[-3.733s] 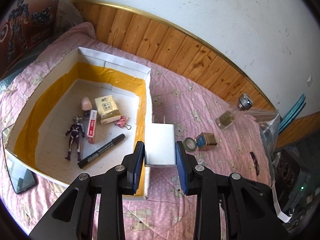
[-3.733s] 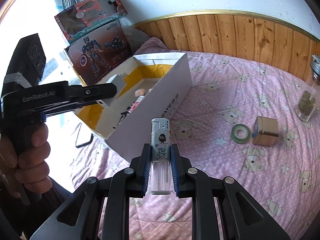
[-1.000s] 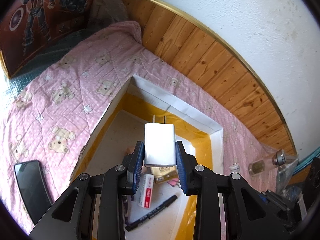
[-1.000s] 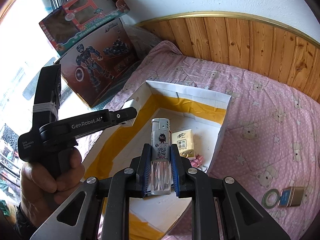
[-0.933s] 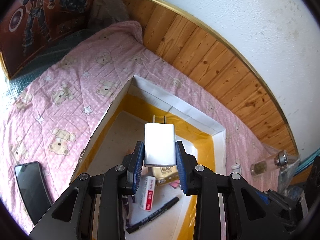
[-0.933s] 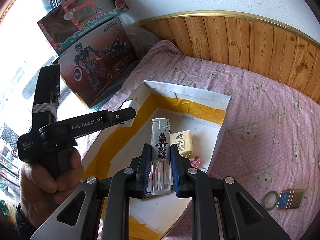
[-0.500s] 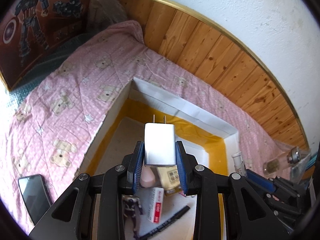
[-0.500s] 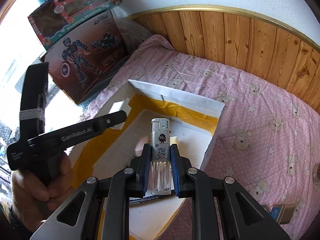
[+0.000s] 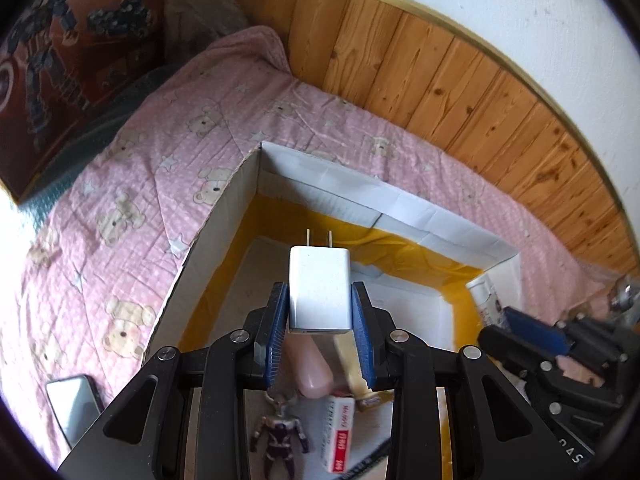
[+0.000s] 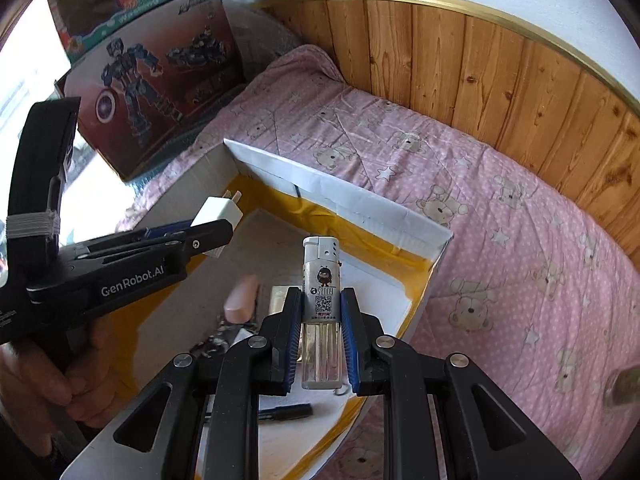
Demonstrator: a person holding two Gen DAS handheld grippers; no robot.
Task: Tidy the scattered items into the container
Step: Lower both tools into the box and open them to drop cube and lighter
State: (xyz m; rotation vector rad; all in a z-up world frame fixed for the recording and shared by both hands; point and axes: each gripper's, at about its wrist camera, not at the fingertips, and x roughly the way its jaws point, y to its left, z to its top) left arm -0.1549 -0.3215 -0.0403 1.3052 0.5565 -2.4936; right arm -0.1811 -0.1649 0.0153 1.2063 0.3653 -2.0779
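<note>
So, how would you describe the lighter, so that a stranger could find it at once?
Find the white box with yellow lining on the pink bedspread. Above it, the right gripper holds the lighter upright. Unlike the white charger beside it, it is slim and silver, with a clear lower half.

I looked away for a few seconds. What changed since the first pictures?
Both claws moved from beside the box to above its inside, tilted downward. Unchanged: the left claw grips the white charger, the right claw grips the lighter; nothing released.
</note>
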